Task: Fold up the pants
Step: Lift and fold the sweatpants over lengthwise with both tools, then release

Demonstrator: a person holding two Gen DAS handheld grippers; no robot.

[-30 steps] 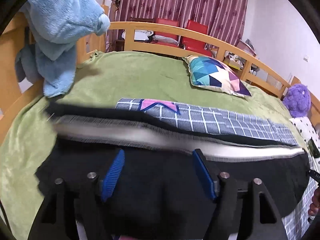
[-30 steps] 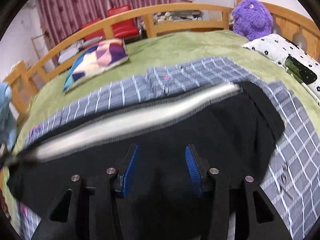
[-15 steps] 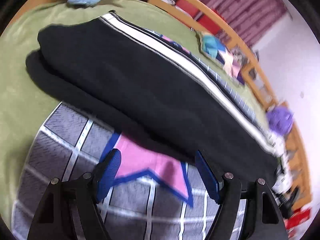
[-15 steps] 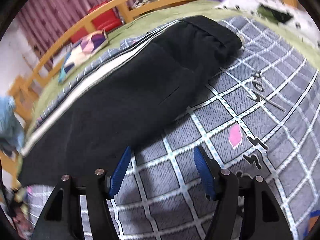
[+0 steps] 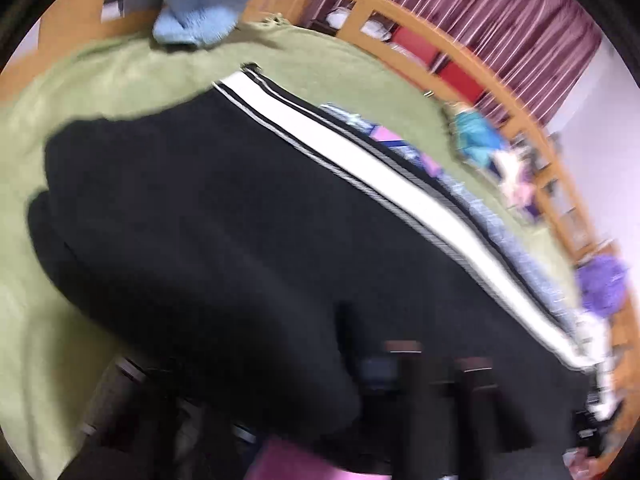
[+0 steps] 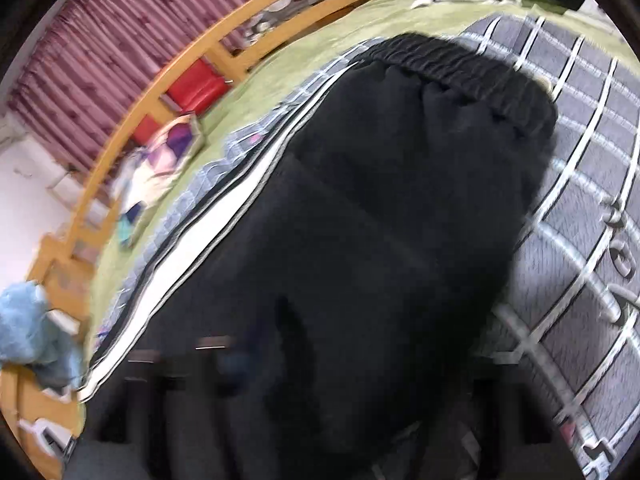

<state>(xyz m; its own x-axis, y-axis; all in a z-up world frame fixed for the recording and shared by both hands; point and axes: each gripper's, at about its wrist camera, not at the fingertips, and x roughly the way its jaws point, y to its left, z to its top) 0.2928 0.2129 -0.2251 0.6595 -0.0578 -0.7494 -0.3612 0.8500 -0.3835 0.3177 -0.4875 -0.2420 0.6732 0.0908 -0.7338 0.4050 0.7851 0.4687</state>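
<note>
Black pants [image 5: 224, 216] with a white side stripe [image 5: 384, 176] lie folded lengthwise across the bed; their elastic waistband [image 6: 472, 68] is in the right wrist view. Both views are badly blurred. My left gripper [image 5: 428, 360] is low at the pants' near edge, its dark fingers [image 5: 476, 380] close together and shut on the black cloth, which bulges over them. My right gripper [image 6: 320, 368] is at the near edge by the waist end. Its jaws are closing with black cloth between them, and the cloth hides the pads.
Under the pants lie a grey checked blanket [image 6: 580, 208] and a green bedspread [image 5: 120, 80]. A wooden bed rail [image 5: 460, 52] runs along the far side. A blue plush toy [image 5: 192, 12], a patterned pillow [image 5: 480, 140] and a purple plush toy [image 5: 604, 284] sit around the edges.
Both grippers have dropped onto the pants' near edge and rolled. Their jaws, wide apart over the checked blanket half a second ago, have closed in, and black cloth now covers them.
</note>
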